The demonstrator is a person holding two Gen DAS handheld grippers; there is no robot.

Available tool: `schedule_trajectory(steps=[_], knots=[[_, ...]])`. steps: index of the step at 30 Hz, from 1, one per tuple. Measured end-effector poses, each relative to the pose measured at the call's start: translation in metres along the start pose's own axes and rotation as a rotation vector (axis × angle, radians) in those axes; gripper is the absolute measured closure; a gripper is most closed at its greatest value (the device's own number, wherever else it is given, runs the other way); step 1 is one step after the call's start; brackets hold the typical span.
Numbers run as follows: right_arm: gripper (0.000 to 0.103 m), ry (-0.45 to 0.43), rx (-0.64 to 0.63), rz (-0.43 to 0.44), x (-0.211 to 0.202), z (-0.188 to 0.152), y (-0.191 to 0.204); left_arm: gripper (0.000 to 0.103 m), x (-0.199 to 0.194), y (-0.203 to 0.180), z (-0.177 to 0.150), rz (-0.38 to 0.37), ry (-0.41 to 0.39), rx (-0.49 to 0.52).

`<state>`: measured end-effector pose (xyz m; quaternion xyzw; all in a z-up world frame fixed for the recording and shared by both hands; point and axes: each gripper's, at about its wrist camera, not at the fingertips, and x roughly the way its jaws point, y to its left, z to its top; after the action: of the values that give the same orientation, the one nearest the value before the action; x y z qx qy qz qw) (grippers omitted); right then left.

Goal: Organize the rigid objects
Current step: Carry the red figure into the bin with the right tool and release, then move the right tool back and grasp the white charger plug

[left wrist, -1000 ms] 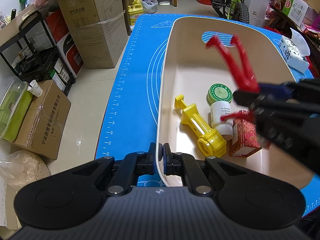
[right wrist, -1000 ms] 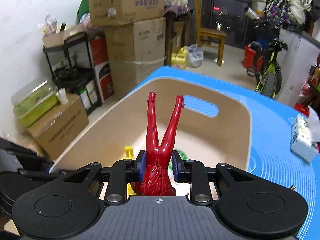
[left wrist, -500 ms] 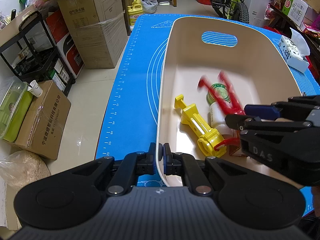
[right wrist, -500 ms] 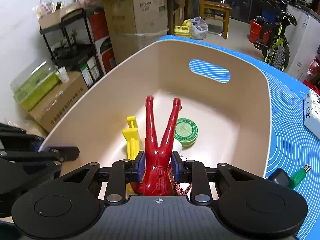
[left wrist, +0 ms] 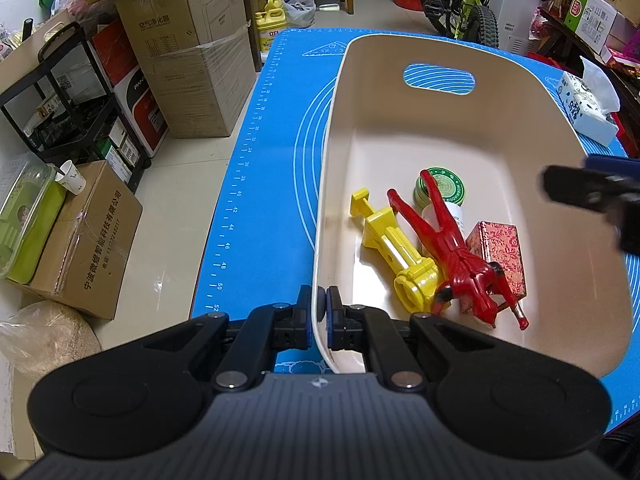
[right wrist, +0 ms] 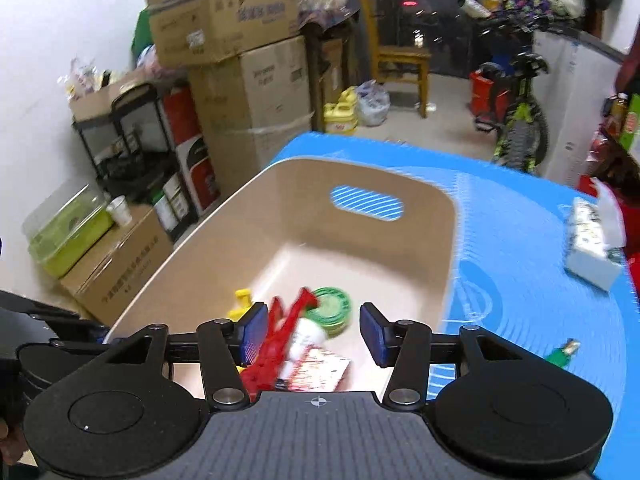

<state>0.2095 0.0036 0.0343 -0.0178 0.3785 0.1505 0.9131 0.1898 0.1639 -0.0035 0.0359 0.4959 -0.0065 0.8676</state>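
A beige bin (left wrist: 520, 92) stands on the blue mat (left wrist: 272, 128). My left gripper (left wrist: 319, 312) is shut on the bin's near left rim. Inside lie a red figure (left wrist: 452, 248), a yellow tool (left wrist: 394, 250), a green-lidded white jar (left wrist: 440, 190) and a red patterned box (left wrist: 500, 248). The red figure lies across the jar and the yellow tool. My right gripper (right wrist: 316, 330) is open and empty above the bin (right wrist: 436, 240), over the red figure (right wrist: 280, 340); it shows at the right edge of the left wrist view (left wrist: 592, 192).
A tissue pack (left wrist: 588, 108) lies on the mat right of the bin. A green plug (right wrist: 562, 354) lies on the mat near my right gripper. Cardboard boxes (left wrist: 192, 60), a black shelf (left wrist: 72, 100) and a bicycle (left wrist: 468, 4) stand around the table.
My right gripper lowered the red figure into the bin, opened and let it go, then lifted away to the right. The figure now lies in the bin. My left gripper has not moved.
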Motion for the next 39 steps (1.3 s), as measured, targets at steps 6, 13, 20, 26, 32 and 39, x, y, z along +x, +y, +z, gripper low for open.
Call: schedule_trajectory(steps=[6,13,20,26,32,39], knots=[[0.038,-0.029,0.027,-0.065,-0.022,-0.006,-0.033,0.095,0.000,0.000,0.001,0.000,0.000,0.000],[0.034,-0.013,0.072,-0.144,-0.030,-0.023,-0.071,0.095,0.000,0.000,0.000,0.001,0.000,0.001],[0.034,0.067,0.117,-0.194,-0.011,-0.054,-0.094,0.095,0.000,0.000,0.000,0.000,0.000,0.001],[0.034,0.123,0.138,-0.200,0.014,-0.075,-0.101,0.095,0.000,0.000,0.000,0.000,0.000,0.001],[0.034,0.156,0.134,-0.204,0.040,-0.090,-0.102,0.095,0.000,0.000,0.000,0.000,-0.001,0.001],[0.040,0.178,0.161,-0.210,0.059,-0.095,-0.102,0.095,0.000,0.000,0.000,0.001,0.000,0.001]])
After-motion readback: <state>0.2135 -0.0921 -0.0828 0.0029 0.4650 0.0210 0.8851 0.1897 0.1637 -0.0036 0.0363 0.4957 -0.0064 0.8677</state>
